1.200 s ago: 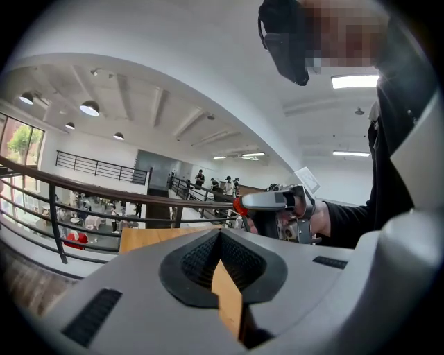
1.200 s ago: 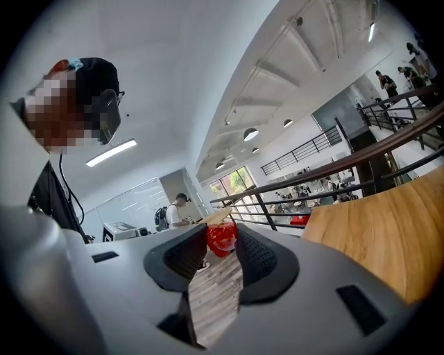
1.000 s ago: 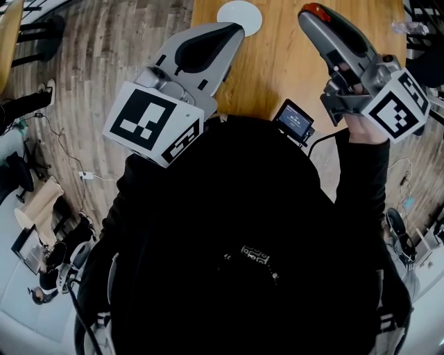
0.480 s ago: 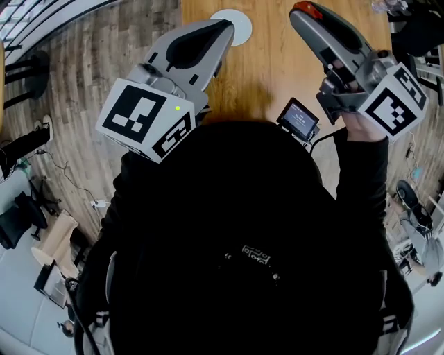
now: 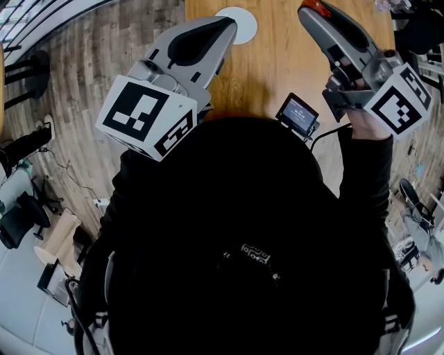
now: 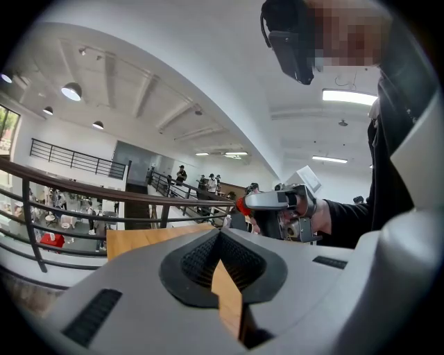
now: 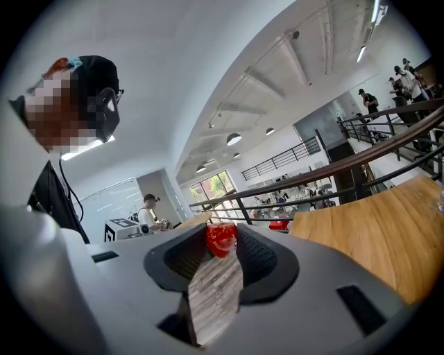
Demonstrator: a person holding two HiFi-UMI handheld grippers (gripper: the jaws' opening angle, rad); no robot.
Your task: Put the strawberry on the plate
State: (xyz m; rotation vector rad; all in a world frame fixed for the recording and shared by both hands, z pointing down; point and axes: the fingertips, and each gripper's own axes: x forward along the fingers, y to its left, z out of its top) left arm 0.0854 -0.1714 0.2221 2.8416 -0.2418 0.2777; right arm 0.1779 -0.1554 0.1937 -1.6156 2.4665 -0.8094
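Strawberry [image 7: 220, 239]: being held between the fingers of the right gripper [image 5: 313, 12], raised above the wooden surface [image 5: 277, 62], just as in the earlier frames. Left gripper [image 5: 223, 29]: fingers staying closed tip to tip on nothing, showing beside the white plate [image 5: 236, 15]. Both grippers are keeping nearly their earlier places.

Recorded glossy red on strawberry [image 7: 220, 239]. Plain white on plate [image 5: 236, 15], 12 o'clock in head view. Honey wood grain on table [image 5: 277, 62]; grey-brown plank pattern on floor [image 5: 90, 62], 10 o'clock. Light grey shells and black ribbed pads on left gripper [image 5: 227, 26] and right gripper [image 5: 310, 12]; black square markers on white cubes [image 5: 146, 118].
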